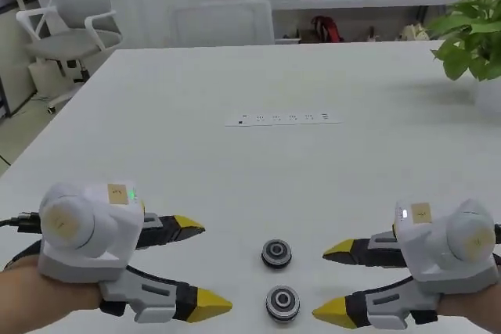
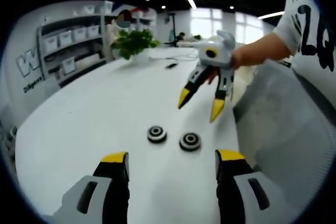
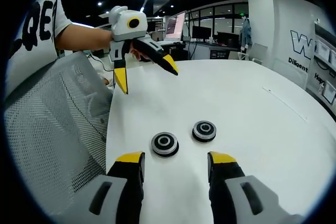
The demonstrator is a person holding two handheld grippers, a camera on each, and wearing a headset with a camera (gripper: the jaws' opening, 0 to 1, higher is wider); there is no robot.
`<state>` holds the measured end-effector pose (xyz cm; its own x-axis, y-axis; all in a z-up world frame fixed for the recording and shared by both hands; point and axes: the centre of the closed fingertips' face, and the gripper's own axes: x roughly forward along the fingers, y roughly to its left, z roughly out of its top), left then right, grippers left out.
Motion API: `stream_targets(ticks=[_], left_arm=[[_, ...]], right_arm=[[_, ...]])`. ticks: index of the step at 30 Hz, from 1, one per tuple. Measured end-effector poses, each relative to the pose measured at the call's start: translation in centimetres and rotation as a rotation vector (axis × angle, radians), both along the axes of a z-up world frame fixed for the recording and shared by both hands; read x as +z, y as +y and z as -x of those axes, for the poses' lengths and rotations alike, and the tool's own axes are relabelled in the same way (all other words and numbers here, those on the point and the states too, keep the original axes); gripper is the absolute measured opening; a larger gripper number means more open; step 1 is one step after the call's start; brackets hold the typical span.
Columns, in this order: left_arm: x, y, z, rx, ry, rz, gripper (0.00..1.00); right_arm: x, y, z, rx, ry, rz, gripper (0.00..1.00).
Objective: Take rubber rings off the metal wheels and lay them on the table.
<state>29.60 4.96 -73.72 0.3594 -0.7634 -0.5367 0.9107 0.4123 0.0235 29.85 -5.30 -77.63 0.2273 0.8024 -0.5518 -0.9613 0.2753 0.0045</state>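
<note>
Two small metal wheels with black rubber rings lie flat near the table's front edge, one (image 1: pixel 275 253) just beyond the other (image 1: pixel 282 303). My left gripper (image 1: pixel 207 266) is open to their left, my right gripper (image 1: pixel 329 281) open to their right, and both point inward with nothing between the jaws. In the left gripper view the wheels (image 2: pixel 156 134) (image 2: pixel 190 141) lie just ahead of my open jaws (image 2: pixel 172 157), with the right gripper (image 2: pixel 199 106) hanging beyond them. In the right gripper view the wheels (image 3: pixel 165 144) (image 3: pixel 204 130) lie ahead of my jaws (image 3: pixel 176 157), and the left gripper (image 3: pixel 147 76) faces me.
A flush power strip (image 1: pixel 283 118) sits in the middle of the white table (image 1: pixel 156 138). A potted plant (image 1: pixel 473 33) stands at the far right edge. Office chairs (image 1: pixel 66 29) stand beyond the table, and a mesh chair (image 3: pixel 58 129) is at the near edge.
</note>
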Motion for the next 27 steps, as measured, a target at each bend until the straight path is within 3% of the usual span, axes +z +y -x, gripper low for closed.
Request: stream_targets(ticks=[15,27], left_arm=[[-2.5,-2.3,0.9,-0.039,0.09,0.006,0.58],[-3.3,-3.6,1.0,-0.052,0.117,0.007,0.53]], right_arm=[[-1.6,1.2,0.6,0.041,0.028,0.01,0.35],[-2.7,1.7,1.1,0.068,0.052,0.035,0.31]])
